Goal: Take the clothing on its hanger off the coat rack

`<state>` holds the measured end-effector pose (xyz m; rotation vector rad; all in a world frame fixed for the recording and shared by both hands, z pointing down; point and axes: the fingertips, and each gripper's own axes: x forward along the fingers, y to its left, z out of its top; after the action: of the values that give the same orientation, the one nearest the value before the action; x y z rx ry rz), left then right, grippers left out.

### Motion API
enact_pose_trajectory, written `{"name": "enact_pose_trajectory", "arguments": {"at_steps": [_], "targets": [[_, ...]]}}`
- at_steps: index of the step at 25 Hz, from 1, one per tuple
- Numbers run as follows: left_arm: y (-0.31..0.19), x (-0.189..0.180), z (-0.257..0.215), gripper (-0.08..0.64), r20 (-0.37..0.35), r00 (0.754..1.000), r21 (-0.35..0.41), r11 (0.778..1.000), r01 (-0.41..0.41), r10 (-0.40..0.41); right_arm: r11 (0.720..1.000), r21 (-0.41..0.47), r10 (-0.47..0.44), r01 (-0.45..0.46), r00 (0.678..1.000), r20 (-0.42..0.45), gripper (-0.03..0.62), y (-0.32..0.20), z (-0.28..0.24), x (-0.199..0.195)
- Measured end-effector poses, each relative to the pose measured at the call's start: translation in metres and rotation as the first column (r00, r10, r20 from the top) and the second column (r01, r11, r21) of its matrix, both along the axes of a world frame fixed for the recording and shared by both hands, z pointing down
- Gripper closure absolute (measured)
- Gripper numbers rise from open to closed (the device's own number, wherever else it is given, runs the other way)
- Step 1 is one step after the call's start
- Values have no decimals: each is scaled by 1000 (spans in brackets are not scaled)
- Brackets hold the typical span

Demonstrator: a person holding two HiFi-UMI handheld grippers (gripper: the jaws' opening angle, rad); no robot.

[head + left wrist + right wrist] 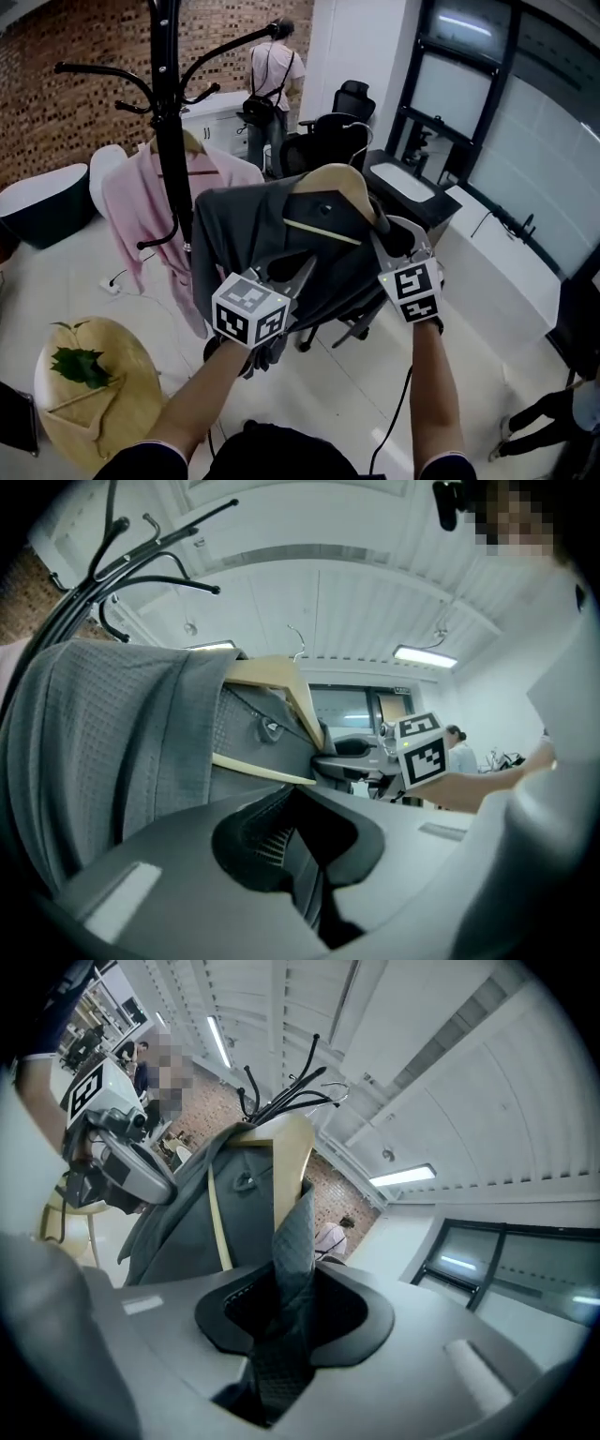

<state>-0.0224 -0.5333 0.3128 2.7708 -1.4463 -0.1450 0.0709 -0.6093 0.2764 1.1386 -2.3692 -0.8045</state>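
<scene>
A grey garment (244, 234) on a wooden hanger (333, 192) is held in the air to the right of the black coat rack (169, 122), its hook off the rack's arms. My right gripper (384, 239) is shut on a fold of the grey fabric (291, 1241) at the hanger's right shoulder (291, 1166). At the garment's lower left, my left gripper (298, 272) has its jaws nearly together on a thin dark fold (314, 874), just under the hanger's bar (262, 771). A pink garment (141, 206) still hangs on the rack.
A round wooden table (122, 412) with a green plant stands at lower left. Office chairs (328, 131) and a white desk (403, 183) are behind the garment. A person (272, 75) stands at the back, and a dark tub (42, 202) lies at far left.
</scene>
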Motion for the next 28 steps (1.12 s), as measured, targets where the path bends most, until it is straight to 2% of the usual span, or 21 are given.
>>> {"name": "enact_pose_trajectory", "arguments": {"at_steps": [6,14,23,28], "targets": [[2,97,3,548,0,993,-17,993,-120,120,989,-5,146,-146,989,-14,489,16,3,113],[-3,203,11,548,6,969,-29,969,-245,246,949,-10,316,-317,949,-10,488,29,10,244],[-22,296,27,548,19,938,-60,937,-344,346,881,-43,472,-472,882,-4,488,23,18,369],[-52,322,35,548,21,932,-79,930,-359,362,856,-37,515,-515,857,-9,488,1,17,408]]}}
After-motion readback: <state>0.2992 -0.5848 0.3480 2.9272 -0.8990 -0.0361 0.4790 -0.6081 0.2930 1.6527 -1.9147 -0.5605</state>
